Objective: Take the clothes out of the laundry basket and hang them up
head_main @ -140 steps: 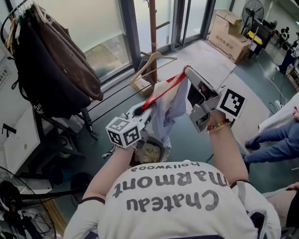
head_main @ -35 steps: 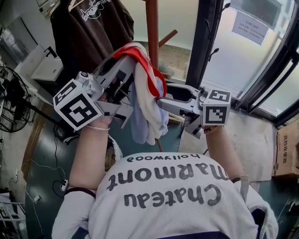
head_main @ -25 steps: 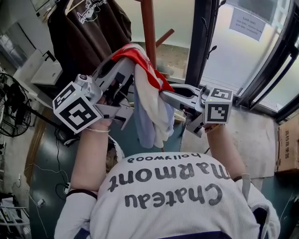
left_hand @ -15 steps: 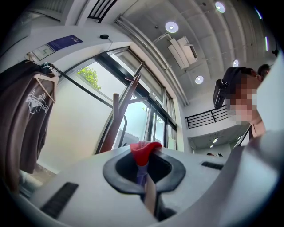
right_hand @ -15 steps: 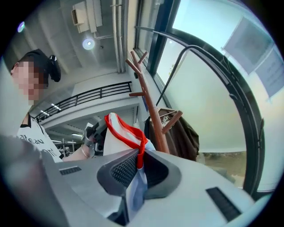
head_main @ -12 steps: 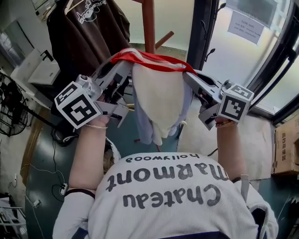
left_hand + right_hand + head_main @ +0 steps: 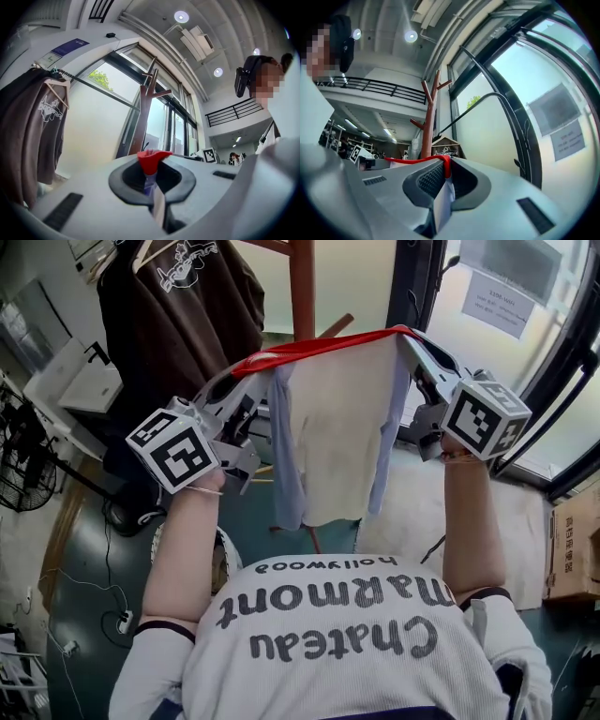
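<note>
**Head view: cream garment spread between two clamped grippers, coat stand just behind**

Nearest the camera are the person's white printed shirt and both raised forearms. Under the left forearm a white arc of the laundry basket (image 7: 228, 563) rim shows; its contents cannot be made out.

The left gripper (image 7: 242, 369) sits lower, and the right gripper (image 7: 406, 335) sits higher. In each gripper view the jaws are pressed together on the garment's red trim (image 7: 319, 345), with pale cloth trailing below the pinch. The trim runs taut from one gripper to the other and slopes up to the right.

The cream garment (image 7: 333, 437) hangs flat from that edge, with pale blue panels down both sides. Its lower hem is free and touches nothing.

Clearances:
- Below the hem there is open floor (image 7: 103, 531).
- Behind the trim is the wooden coat stand (image 7: 302, 287), close to its midpoint. Whether they touch cannot be told.
- To the left, a brown T-shirt (image 7: 178, 315) on a hanger is near the left gripper but apart from it.
- To the right, a dark window frame (image 7: 412, 282) stands just beside the right gripper.
- A cardboard box (image 7: 574, 549) sits at the far right edge, well apart.
</note>
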The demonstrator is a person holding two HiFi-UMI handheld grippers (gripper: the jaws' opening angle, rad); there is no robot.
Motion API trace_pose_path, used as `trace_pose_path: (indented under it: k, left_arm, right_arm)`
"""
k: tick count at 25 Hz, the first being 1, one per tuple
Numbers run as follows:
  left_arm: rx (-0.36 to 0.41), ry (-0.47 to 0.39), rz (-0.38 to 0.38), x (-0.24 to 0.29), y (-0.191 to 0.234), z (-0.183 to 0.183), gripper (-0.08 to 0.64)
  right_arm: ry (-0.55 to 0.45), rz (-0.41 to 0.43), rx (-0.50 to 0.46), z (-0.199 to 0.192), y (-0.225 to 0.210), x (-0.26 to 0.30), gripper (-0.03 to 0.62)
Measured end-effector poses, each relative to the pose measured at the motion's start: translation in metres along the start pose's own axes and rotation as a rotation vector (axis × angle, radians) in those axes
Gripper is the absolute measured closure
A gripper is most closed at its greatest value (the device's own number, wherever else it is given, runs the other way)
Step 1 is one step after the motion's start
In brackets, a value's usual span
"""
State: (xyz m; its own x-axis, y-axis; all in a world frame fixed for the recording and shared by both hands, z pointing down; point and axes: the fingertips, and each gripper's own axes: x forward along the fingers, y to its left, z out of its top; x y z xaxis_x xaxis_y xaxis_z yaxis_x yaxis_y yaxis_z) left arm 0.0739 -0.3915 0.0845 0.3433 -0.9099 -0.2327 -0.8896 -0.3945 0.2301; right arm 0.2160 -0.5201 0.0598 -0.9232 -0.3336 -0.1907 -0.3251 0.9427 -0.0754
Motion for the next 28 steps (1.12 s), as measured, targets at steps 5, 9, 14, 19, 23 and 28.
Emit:
trace_pose_path:
  k: [5,9,14,19,23,28]
  left_arm:
    - [0.0,0.056,0.109,-0.001,0.038,-0.023,0.541]
    - [-0.037,0.147,0.209,-0.012,0.069,-0.068,0.541]
    - [-0.09,0.206,0.273,-0.026,0.093,-0.104,0.541]
    - [-0.087,0.289,0.3,-0.038,0.097,-0.135,0.541]
    - [-0.099,0.318,0.312,-0.048,0.093,-0.154,0.541]
    - [-0.134,0.318,0.314,-0.056,0.084,-0.172,0.541]
  right_arm:
    - [0.028,-0.026,-0.079,-0.025,-0.006,0.021,0.552]
    - [0.16,-0.035,-0.065,-0.087,-0.016,0.027,0.552]
    - [0.259,-0.017,-0.011,-0.138,-0.017,0.03,0.552]
    - [0.343,0.0,0.018,-0.174,-0.015,0.026,0.552]
    - [0.383,0.026,0.049,-0.194,-0.008,0.022,0.552]
    - [0.424,0.057,0.086,-0.214,-0.001,0.011,0.552]
